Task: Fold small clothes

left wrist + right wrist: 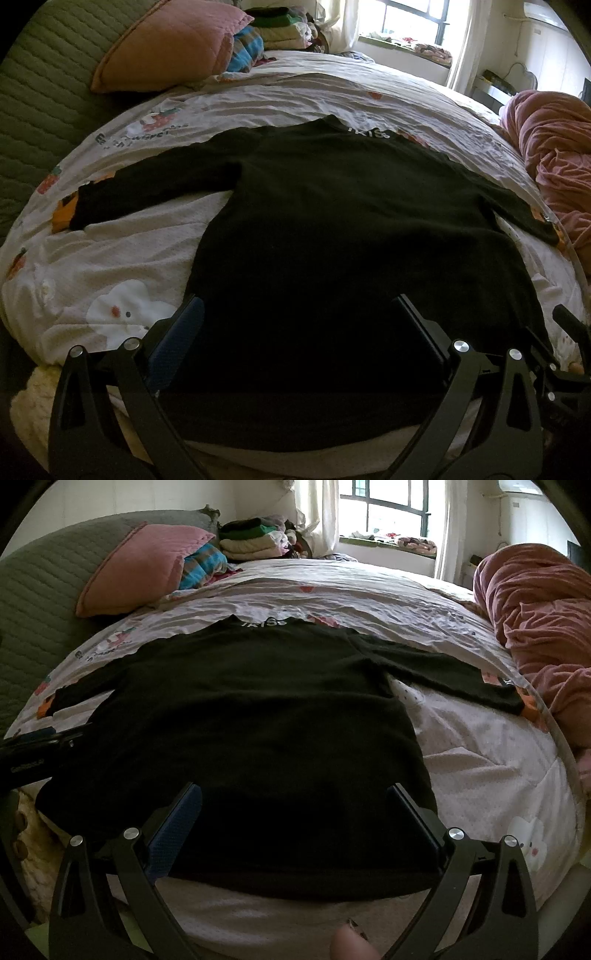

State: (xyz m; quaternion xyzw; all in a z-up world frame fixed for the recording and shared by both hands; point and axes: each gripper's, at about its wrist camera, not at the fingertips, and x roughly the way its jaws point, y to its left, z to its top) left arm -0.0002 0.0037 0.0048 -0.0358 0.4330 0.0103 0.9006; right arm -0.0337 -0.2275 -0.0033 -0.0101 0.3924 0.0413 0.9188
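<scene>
Two grippers, left [295, 332] and right [295, 812], hang with jaws spread wide over the hem of a black top [332, 229]. It lies flat on the bedsheet [129, 240], sleeves outstretched, collar pointing away.

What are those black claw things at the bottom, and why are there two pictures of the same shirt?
Those are two grabber tools a person holds, one per hand. Each carries a camera looking along its fingers, so you get two pictures. One view shows the left gripper, the other the right gripper. Both are open and hold nothing. A black long-sleeved shirt lies flat on the bed sheet, sleeves spread, waiting to be folded. Behind it sit a pink pillow and a pile of folded clothes.
</scene>
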